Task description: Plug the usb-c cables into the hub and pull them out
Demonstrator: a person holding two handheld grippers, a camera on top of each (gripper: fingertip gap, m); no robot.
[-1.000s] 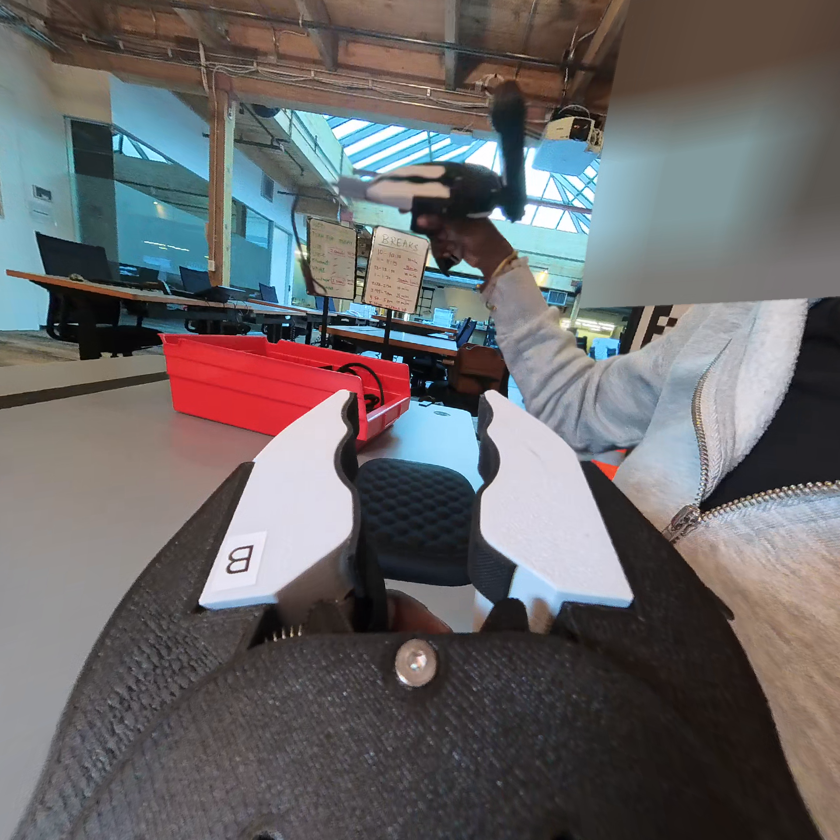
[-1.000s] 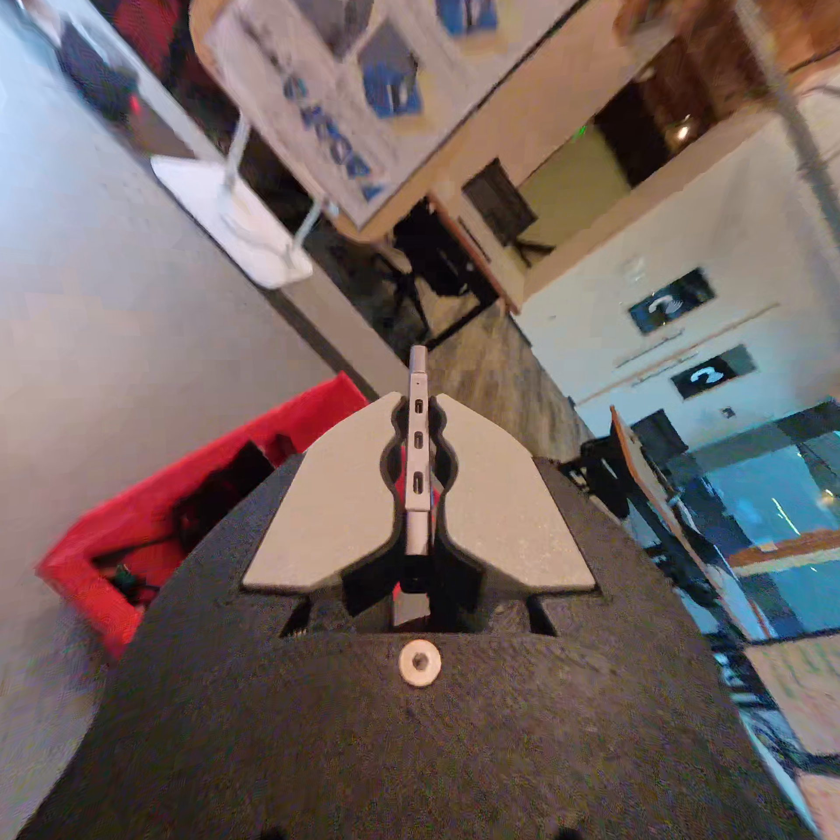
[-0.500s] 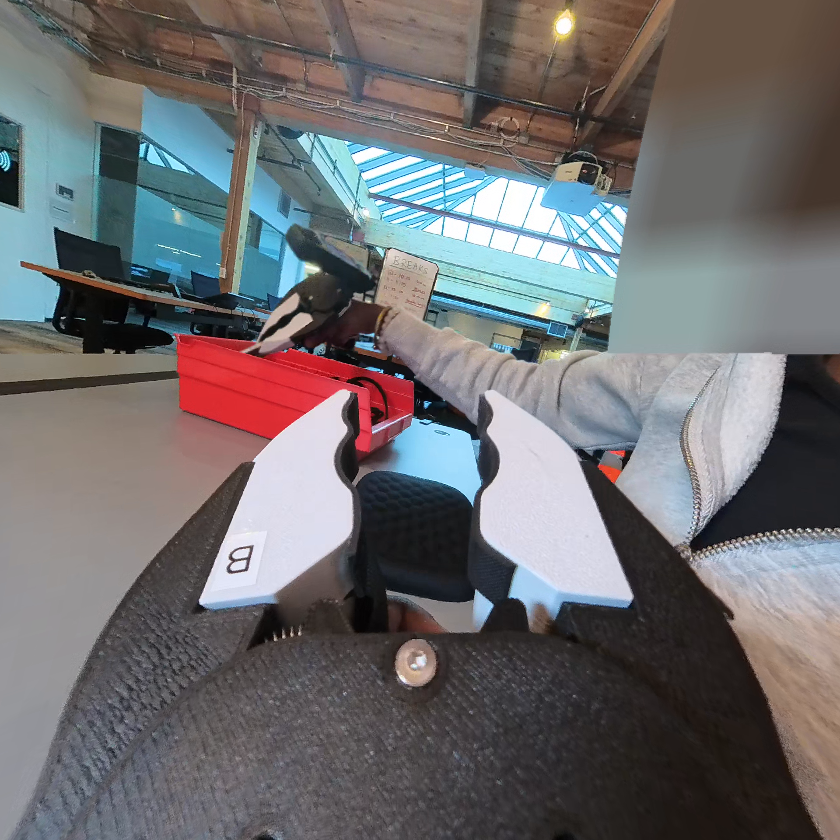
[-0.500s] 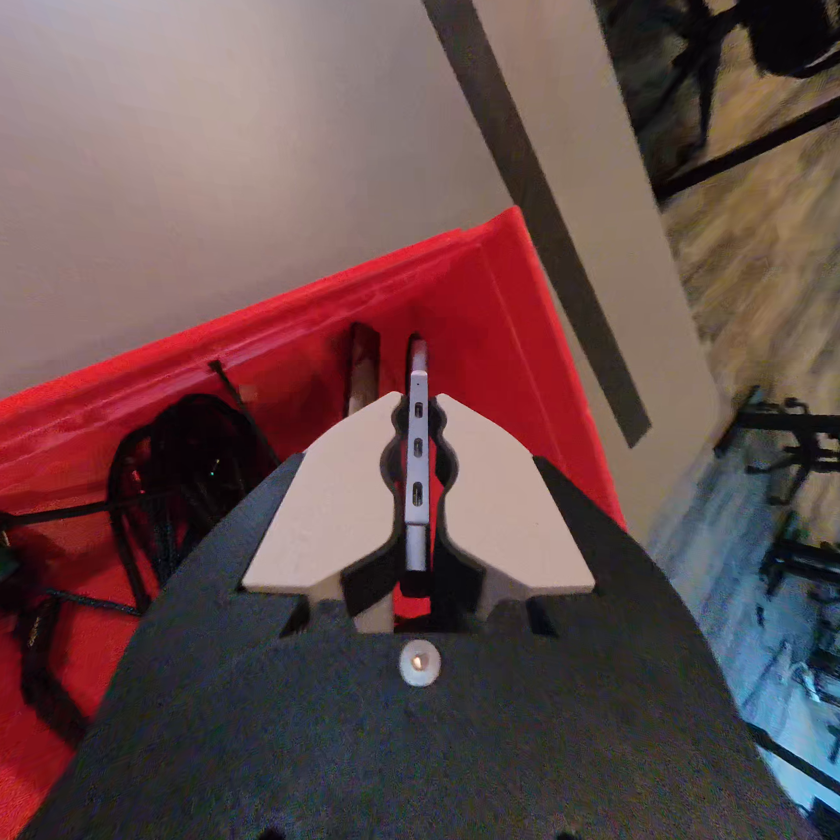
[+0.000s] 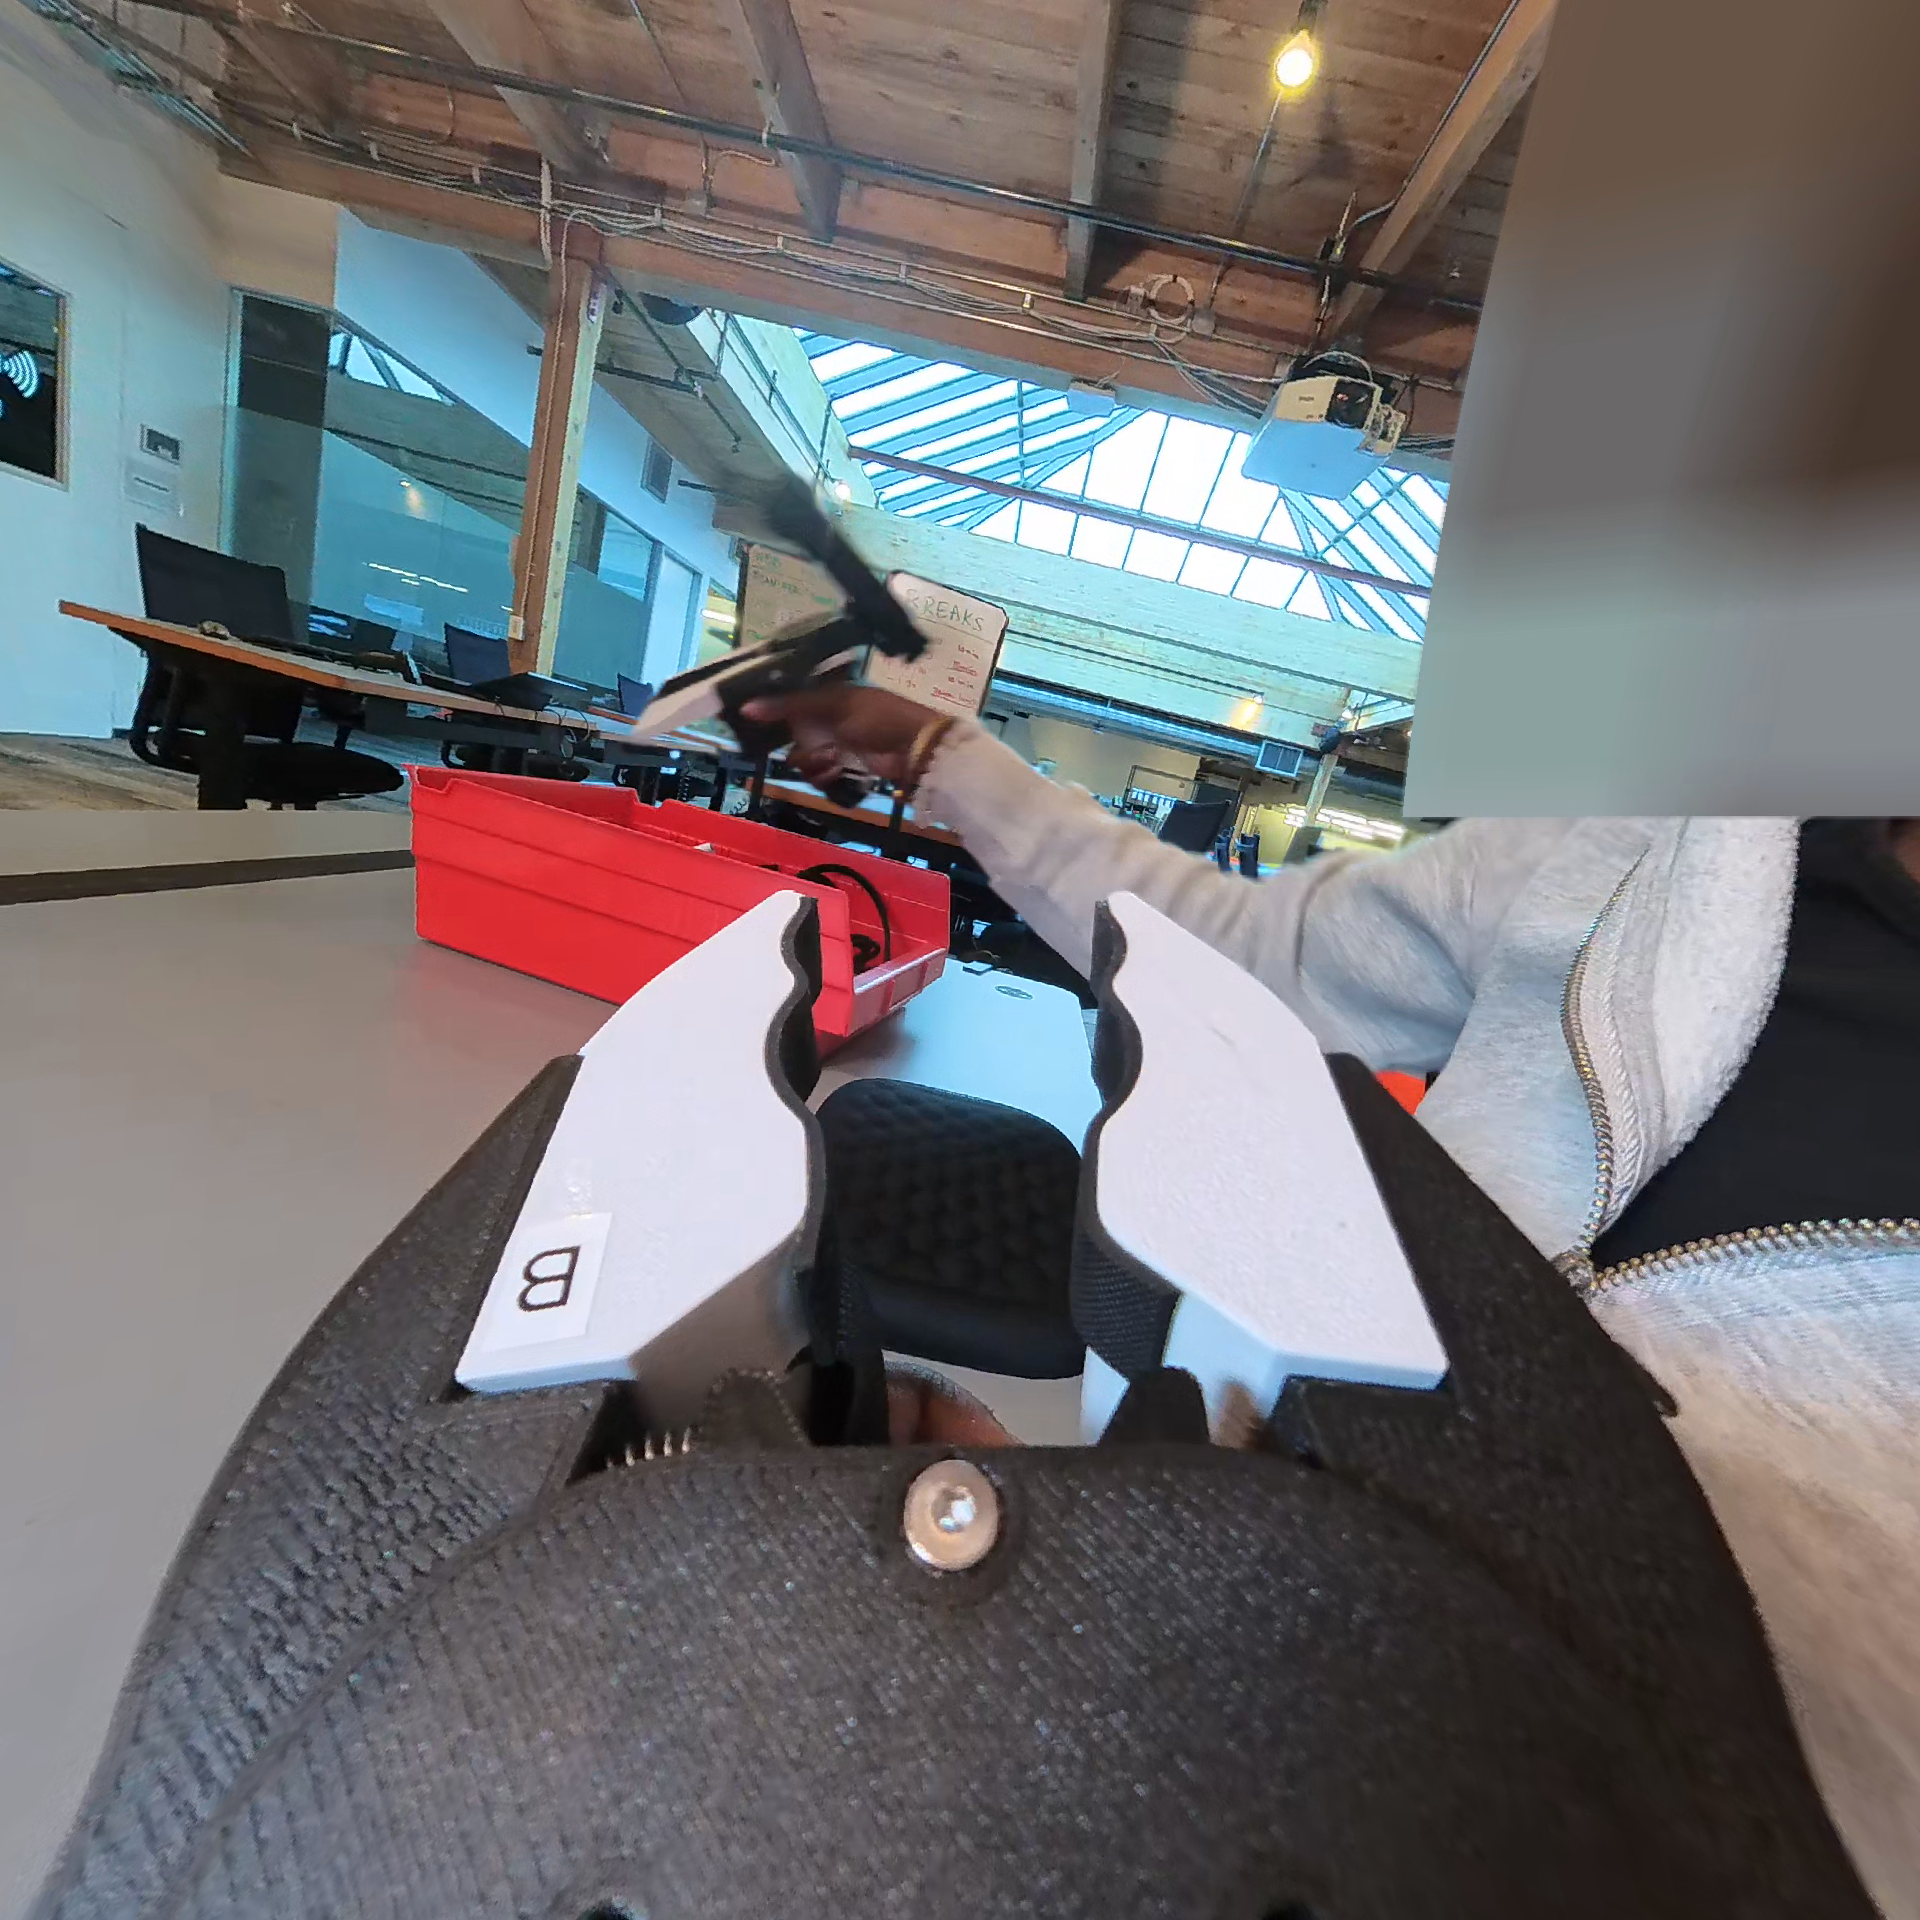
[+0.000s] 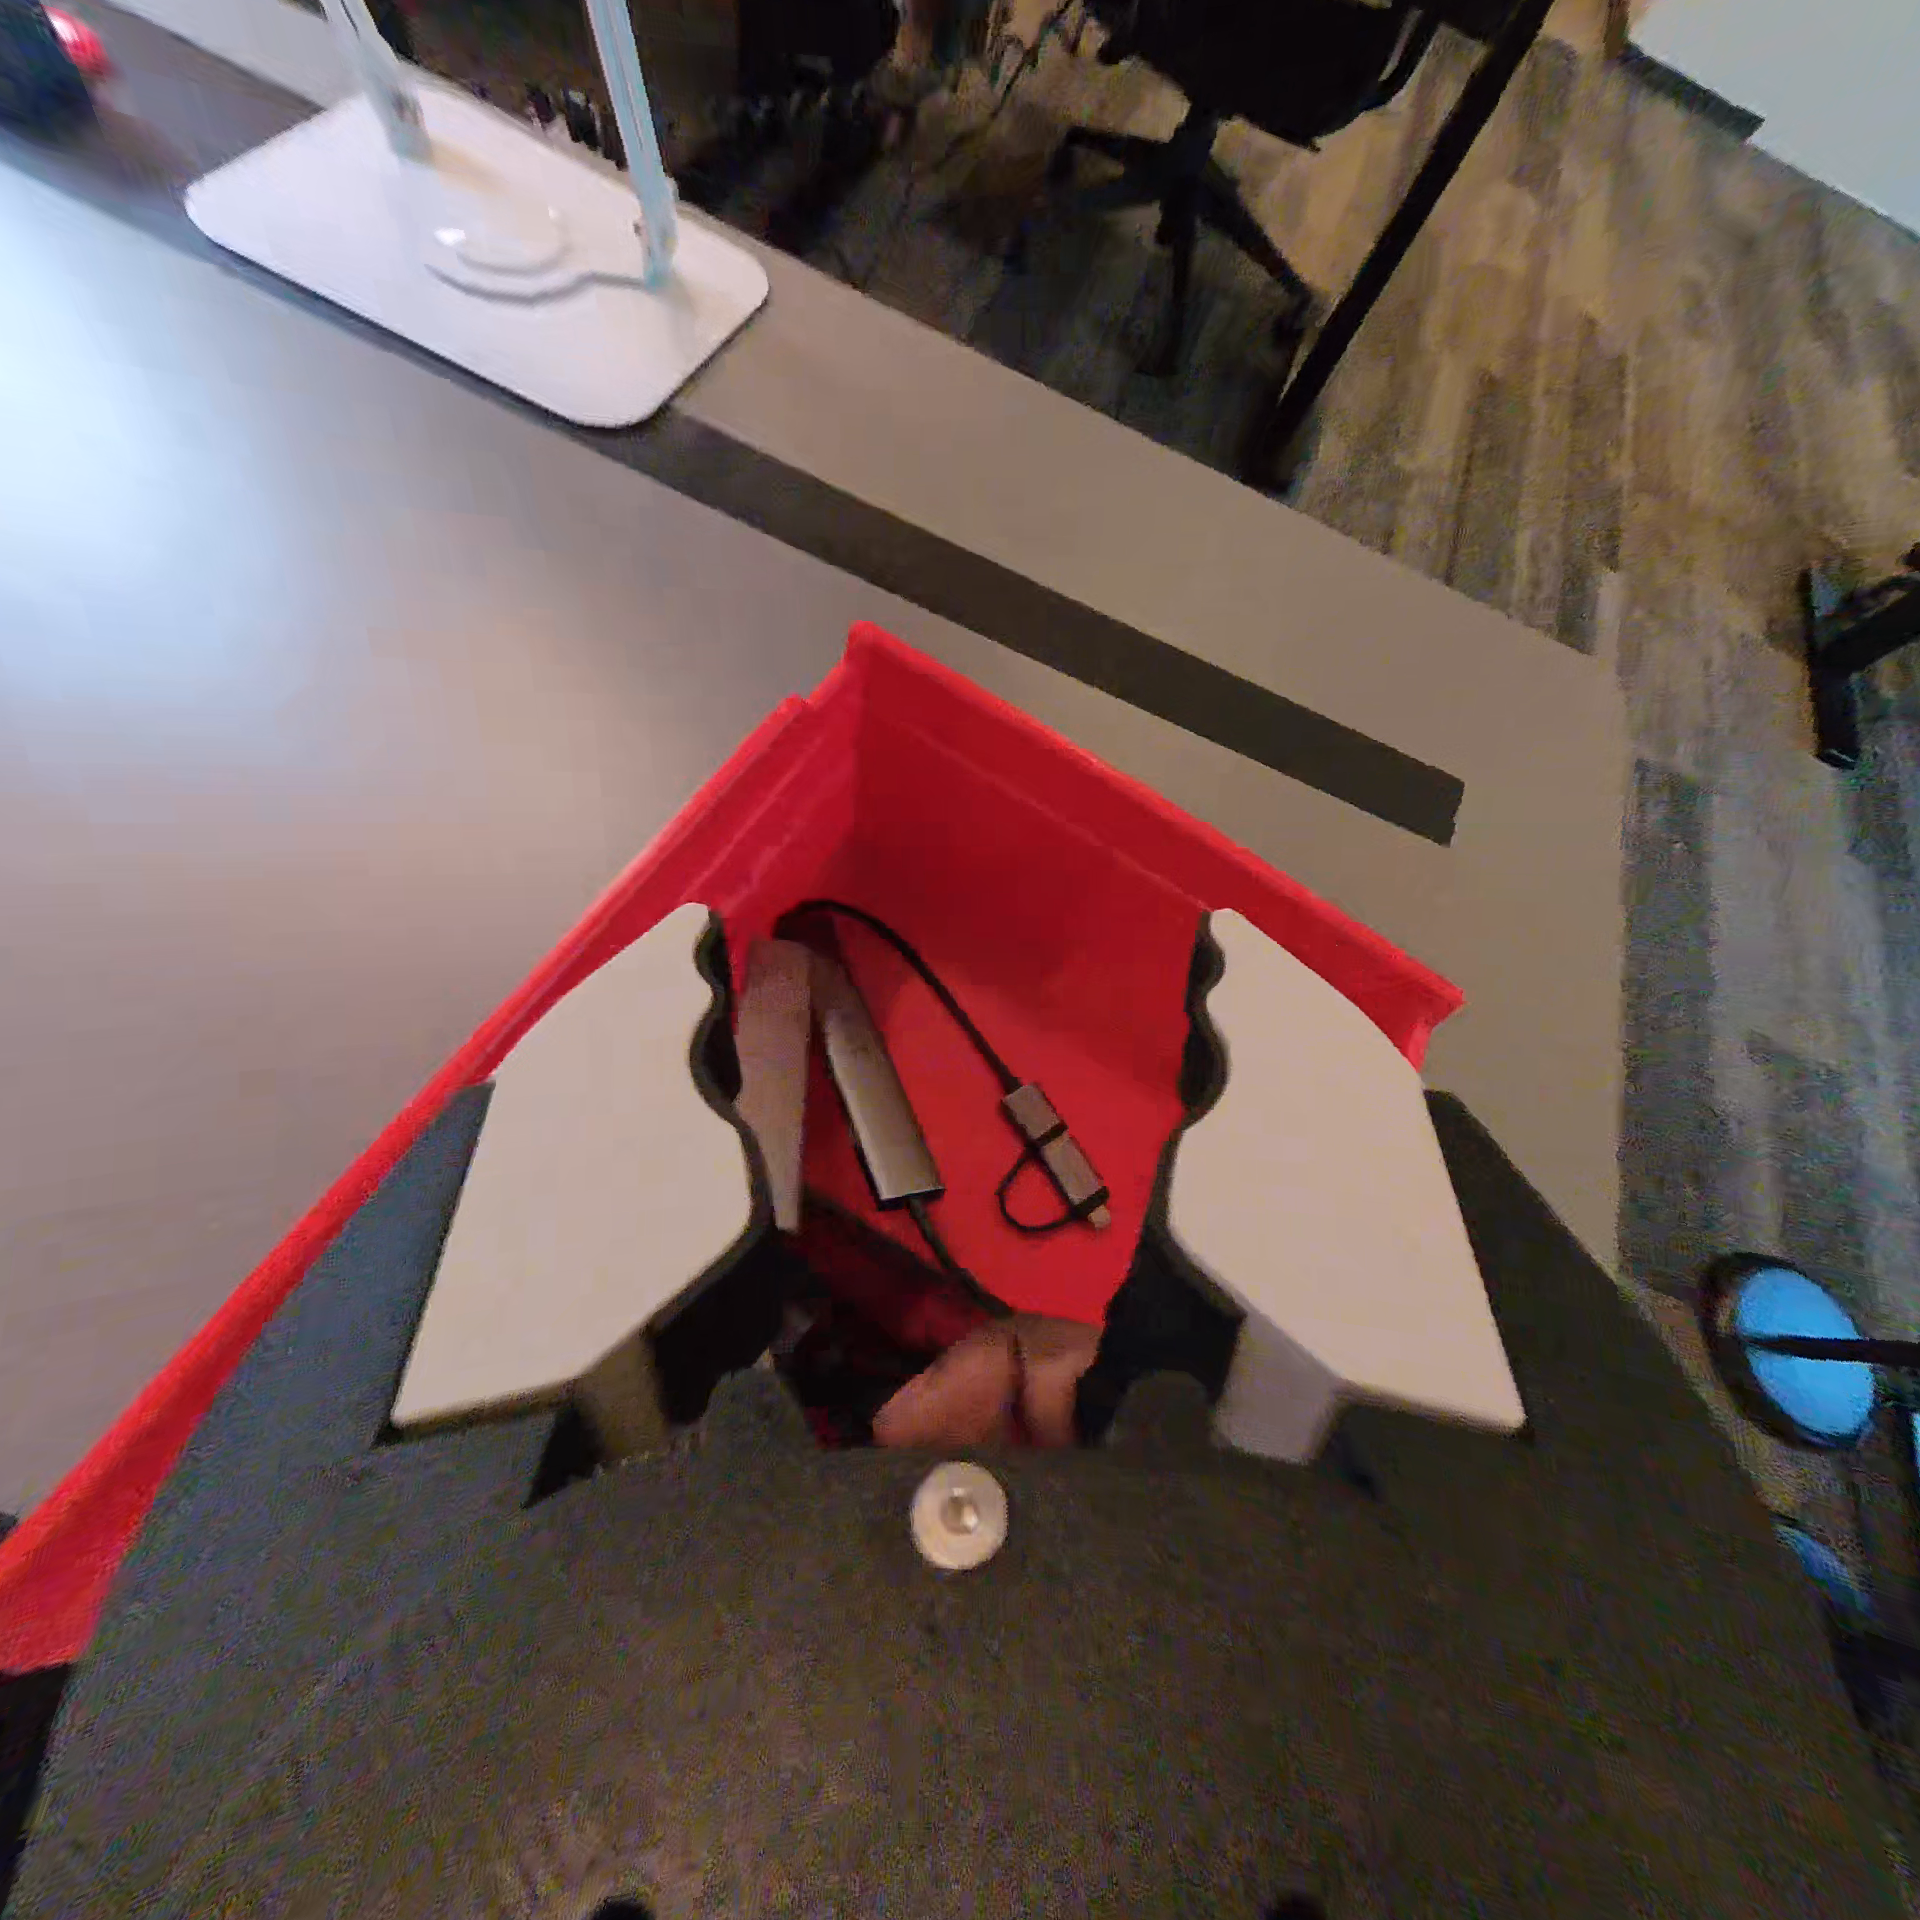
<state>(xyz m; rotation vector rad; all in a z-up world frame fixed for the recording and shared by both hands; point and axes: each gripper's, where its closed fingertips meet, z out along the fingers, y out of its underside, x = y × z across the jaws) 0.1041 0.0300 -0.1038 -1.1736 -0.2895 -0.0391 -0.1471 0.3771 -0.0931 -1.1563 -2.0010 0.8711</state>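
My right gripper (image 6: 958, 920) is open wide and hangs over the far end of a red bin (image 6: 987, 831). A slim grey hub (image 6: 878, 1101) lies on the bin floor below the fingers, apart from both pads. Its black cable ends in a grey plug with an adapter (image 6: 1049, 1143). A second grey slab (image 6: 774, 1070) leans by the bin's left wall. My left gripper (image 5: 954, 914) is open and empty, low over the grey table (image 5: 208, 1039). The left wrist view also shows the right gripper (image 5: 727, 686) above the bin (image 5: 582, 883), where black cables (image 5: 862, 914) lie.
A white stand base (image 6: 488, 270) sits on the table behind the bin. A dark strip (image 6: 1039, 623) runs across the table near its far edge. A black mesh chair back (image 5: 945, 1195) is just beyond my left fingers. The person's grey sleeve (image 5: 1247, 914) reaches across on the right.
My right gripper carried the hub down into the red bin, then opened wide. The hub left the grasp and now lies on the bin floor. My left gripper stayed still and open.
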